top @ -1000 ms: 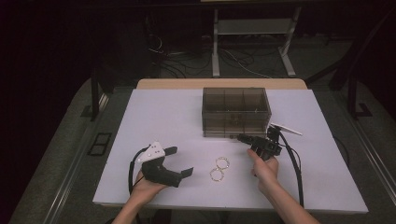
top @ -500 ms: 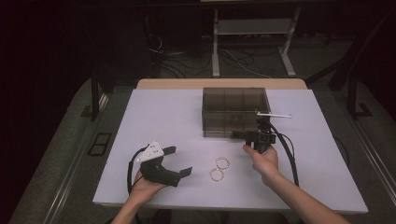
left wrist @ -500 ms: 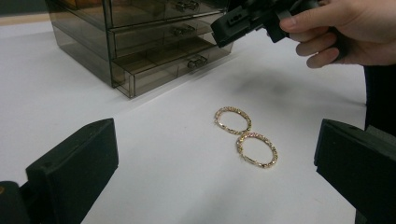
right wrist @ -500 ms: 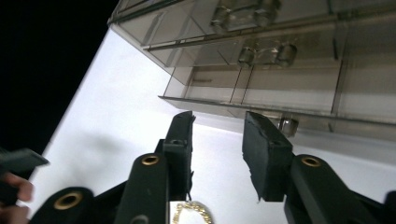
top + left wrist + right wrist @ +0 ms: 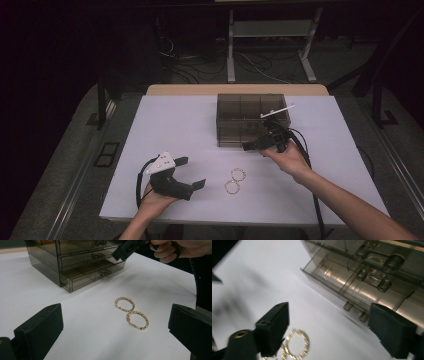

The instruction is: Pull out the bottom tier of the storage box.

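A smoked clear drawer box (image 5: 252, 119) stands at the back of the white table. In the left gripper view its lowest drawer (image 5: 87, 277) is pulled out a little. Two gold hoop earrings (image 5: 235, 180) lie touching in front of it, also clear as earrings (image 5: 131, 312) in that view. My right gripper (image 5: 255, 143) hovers at the box front over the drawer handles (image 5: 372, 280); its jaws have just been opening and nothing is between them. My left gripper (image 5: 192, 172) rests on the table left of the earrings, open and empty.
The white table (image 5: 175, 125) ends at a tan strip behind the box. Cables trail from both grippers toward the near edge. A dark floor with cables and a metal stand (image 5: 270, 30) lies beyond the table.
The right gripper has risen and moved left and back, from the table right of the earrings to the front of the box. The left gripper has kept still.
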Demonstrator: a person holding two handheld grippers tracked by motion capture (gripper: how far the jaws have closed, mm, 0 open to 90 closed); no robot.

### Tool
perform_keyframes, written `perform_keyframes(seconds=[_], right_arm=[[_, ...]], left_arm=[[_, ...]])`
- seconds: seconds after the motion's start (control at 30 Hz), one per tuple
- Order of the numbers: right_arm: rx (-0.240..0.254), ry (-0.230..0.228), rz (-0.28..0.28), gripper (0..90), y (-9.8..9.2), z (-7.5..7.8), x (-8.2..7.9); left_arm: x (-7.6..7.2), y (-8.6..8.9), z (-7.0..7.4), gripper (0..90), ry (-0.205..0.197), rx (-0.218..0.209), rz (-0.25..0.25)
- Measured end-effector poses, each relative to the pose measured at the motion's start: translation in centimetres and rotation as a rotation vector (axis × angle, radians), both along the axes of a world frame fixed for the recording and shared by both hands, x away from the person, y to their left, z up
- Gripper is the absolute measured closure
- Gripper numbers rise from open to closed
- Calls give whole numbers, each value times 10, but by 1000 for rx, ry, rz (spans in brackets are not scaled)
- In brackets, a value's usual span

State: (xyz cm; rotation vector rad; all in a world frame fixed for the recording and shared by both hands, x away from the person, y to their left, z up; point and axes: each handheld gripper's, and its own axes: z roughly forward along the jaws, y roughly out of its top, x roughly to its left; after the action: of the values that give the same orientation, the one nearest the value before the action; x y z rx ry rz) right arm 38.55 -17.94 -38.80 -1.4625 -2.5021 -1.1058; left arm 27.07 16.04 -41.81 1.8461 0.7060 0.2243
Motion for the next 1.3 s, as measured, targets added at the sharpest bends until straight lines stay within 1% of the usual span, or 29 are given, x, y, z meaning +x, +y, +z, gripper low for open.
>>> perform_keyframes(seconds=[0.03,0.07,0.1,0.13,0.17,0.2,0.23,0.27,0.3,0.33,0.43,0.47,0.53,0.6,0.63,0.67,0.73,0.77,0.87,0.93,0.97,1.0,1.07,1.1,1.13,1.17,1.23,1.3], right_arm=[[-18,2,23,74,1,0,1],[-36,20,69,72,1,1,3],[-37,33,96,71,1,1,4],[-29,41,132,63,1,2,6],[-28,46,150,14,1,2,7],[-45,45,177,14,2,2,9],[-57,31,194,14,3,3,9],[-74,8,224,15,4,4,10],[-81,-1,238,15,4,5,10],[-90,-20,259,15,5,5,11],[-84,-57,295,15,5,6,13],[-86,-62,319,16,6,6,13],[-98,-90,353,16,6,6,13],[-98,-106,384,16,7,6,12],[-106,-125,399,16,7,6,12],[-106,-131,412,16,7,5,11],[-122,-173,447,16,7,5,10],[-121,-178,457,17,7,5,10],[-143,-223,511,17,8,4,7],[-165,-243,540,17,10,3,7],[-166,-243,546,17,10,2,6],[-170,-253,552,39,10,1,7],[-167,-255,574,131,10,-2,8],[-167,-260,579,132,10,-3,9],[-176,-262,573,133,11,-4,10],[-174,-264,575,139,11,-6,11],[-184,-280,569,151,12,-8,12],[-175,-285,575,208,13,-11,14]], left_arm=[[0,0,0,0,-1,1,-2],[0,0,0,0,-2,1,-2],[0,0,0,0,-1,1,-2],[0,0,0,0,-1,0,-2],[0,0,0,0,0,0,-2],[0,0,0,0,0,-1,-1],[0,0,0,0,0,-1,-3],[0,0,0,0,0,0,-3],[0,0,0,0,0,0,-4],[-1,0,0,0,0,0,-4],[-1,0,0,0,1,-2,-5],[-1,0,0,0,1,-2,-5],[-1,0,0,0,1,-3,-5],[-1,0,0,0,1,-2,-5],[-1,0,0,0,1,-2,-5],[-1,0,0,0,1,-1,-6],[-2,0,0,0,3,-1,-6],[-2,0,0,0,3,-1,-6],[-2,-1,0,0,2,0,-9],[-2,-1,0,0,3,1,-9],[-2,-1,0,0,2,1,-10],[-2,-1,0,0,2,0,-10],[-2,-2,0,0,3,0,-10],[-2,-1,0,0,3,1,-11],[-2,-1,0,0,2,1,-11],[-2,-1,0,0,2,1,-12],[-2,-1,0,0,3,1,-11],[-2,-1,0,0,3,0,-11]])
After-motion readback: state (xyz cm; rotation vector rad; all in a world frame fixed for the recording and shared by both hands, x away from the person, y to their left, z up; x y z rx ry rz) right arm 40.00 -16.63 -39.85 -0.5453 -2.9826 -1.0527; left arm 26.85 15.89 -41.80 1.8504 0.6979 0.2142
